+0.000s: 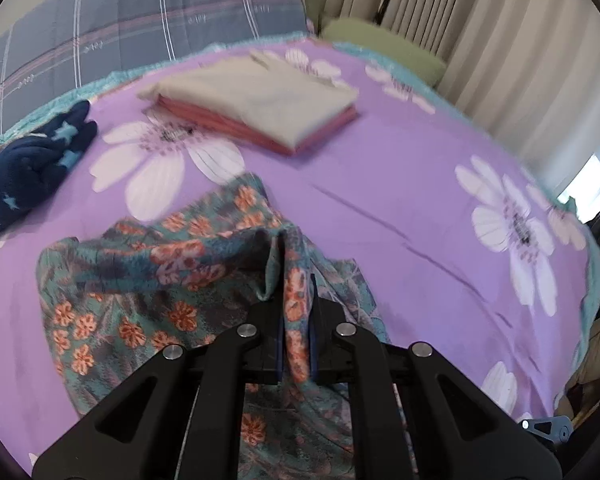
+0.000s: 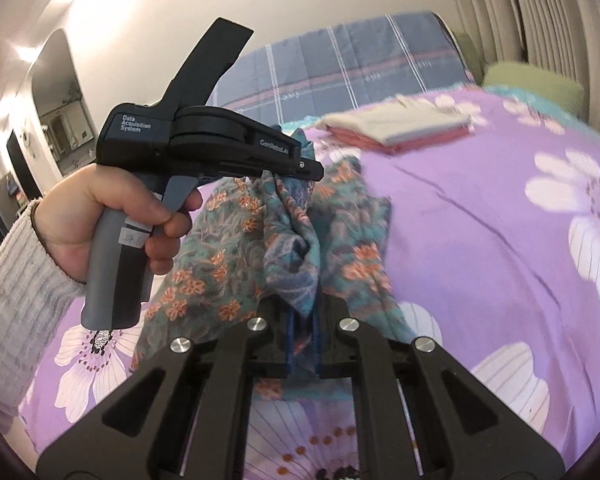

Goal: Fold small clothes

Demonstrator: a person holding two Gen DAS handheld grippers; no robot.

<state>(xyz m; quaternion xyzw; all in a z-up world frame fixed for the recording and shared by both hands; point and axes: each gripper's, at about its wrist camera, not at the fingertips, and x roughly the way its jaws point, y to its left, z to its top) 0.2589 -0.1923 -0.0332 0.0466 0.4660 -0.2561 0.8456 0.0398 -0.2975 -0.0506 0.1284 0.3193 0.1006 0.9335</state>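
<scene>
Fingers (image 1: 279, 344) of both the left gripper (image 1: 295, 344) and right gripper (image 2: 303, 344) are pinching the floral garment (image 1: 148, 280) over the purple bedspread (image 1: 380, 200), mid-bed.

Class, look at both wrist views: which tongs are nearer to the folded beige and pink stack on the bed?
Hard to separate. Both the left tongs and right tongs are shut on the floral garment, well short of the folded stack. In the right view, the left tongs sit slightly closer.

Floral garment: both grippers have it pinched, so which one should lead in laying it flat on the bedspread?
Probably left. The left gripper and right gripper are both shut on the floral garment, but most of the cloth already lies on the bedspread beside the left.
</scene>
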